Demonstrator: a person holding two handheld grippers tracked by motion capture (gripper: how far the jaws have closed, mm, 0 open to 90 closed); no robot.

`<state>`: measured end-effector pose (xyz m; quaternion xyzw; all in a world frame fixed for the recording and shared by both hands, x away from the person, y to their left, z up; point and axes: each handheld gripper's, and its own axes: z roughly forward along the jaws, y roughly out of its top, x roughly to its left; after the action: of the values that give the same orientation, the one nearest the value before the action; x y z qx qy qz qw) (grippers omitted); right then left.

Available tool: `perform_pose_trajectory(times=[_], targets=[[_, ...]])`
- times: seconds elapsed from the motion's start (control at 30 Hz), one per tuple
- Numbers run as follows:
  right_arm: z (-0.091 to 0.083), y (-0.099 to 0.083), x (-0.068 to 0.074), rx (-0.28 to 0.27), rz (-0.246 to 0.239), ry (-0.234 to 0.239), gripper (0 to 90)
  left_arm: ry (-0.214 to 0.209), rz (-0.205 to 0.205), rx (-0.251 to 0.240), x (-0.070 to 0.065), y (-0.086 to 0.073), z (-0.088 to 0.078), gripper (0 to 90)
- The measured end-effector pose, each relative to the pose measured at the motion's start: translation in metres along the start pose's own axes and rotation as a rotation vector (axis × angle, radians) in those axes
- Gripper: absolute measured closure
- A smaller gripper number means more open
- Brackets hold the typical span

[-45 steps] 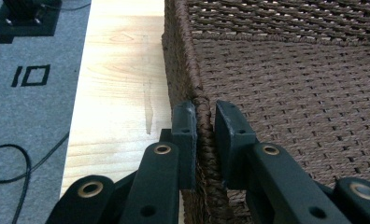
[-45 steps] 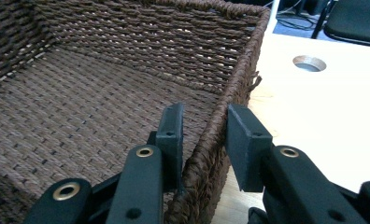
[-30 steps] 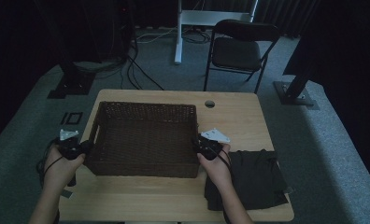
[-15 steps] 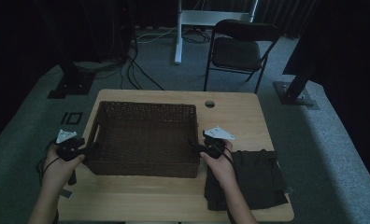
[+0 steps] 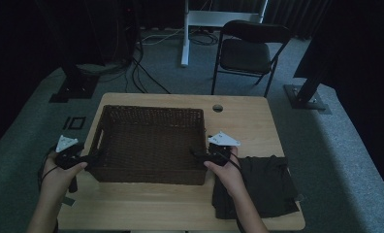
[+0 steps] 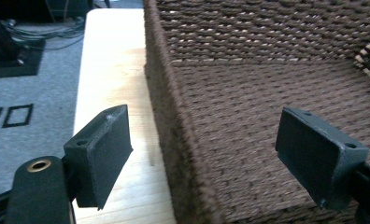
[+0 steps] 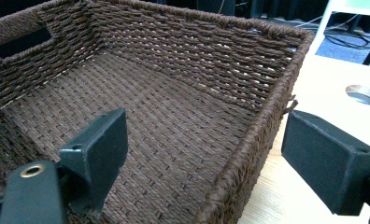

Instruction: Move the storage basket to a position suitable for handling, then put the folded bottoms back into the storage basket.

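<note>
Two grippers stand at the short ends of a brown woven basket (image 5: 149,143) that sits on a wooden table (image 5: 258,121), toward its left and middle. Left gripper (image 5: 90,158) is at the basket's left wall, right gripper (image 5: 196,156) at its right wall, each held in a hand coming up from the bottom edge of the high view.

Both sets of jaws have just been opening. A second ago they were shut on the two walls; now the pads stand wide apart. In the left gripper view the left wall's rim runs up between the spread pads without touching either, and the right gripper view shows the same at the right wall (rim between the pads, clear of both).

My reading: the basket has been let go and rests on the table by itself, so placing it looks finished. It is empty inside. A dark folded cloth (image 5: 267,187) lies just right of the basket, partly under the right hand (image 5: 226,174).
</note>
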<state>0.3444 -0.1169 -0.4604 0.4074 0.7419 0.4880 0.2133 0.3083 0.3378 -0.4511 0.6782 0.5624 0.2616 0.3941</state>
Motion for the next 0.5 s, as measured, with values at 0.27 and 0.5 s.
perform_pose_trajectory(times=[0.27,0.5], targets=[[-0.003,0.004,-0.001,-0.004,-0.048,-0.003,13.2,-0.002,0.01,-0.059,0.001,0.008,-0.012,17.8],[-0.011,0.009,0.0,-0.014,-0.074,0.004,13.1,-0.052,-0.011,-0.114,-0.013,0.017,-0.018,17.8]])
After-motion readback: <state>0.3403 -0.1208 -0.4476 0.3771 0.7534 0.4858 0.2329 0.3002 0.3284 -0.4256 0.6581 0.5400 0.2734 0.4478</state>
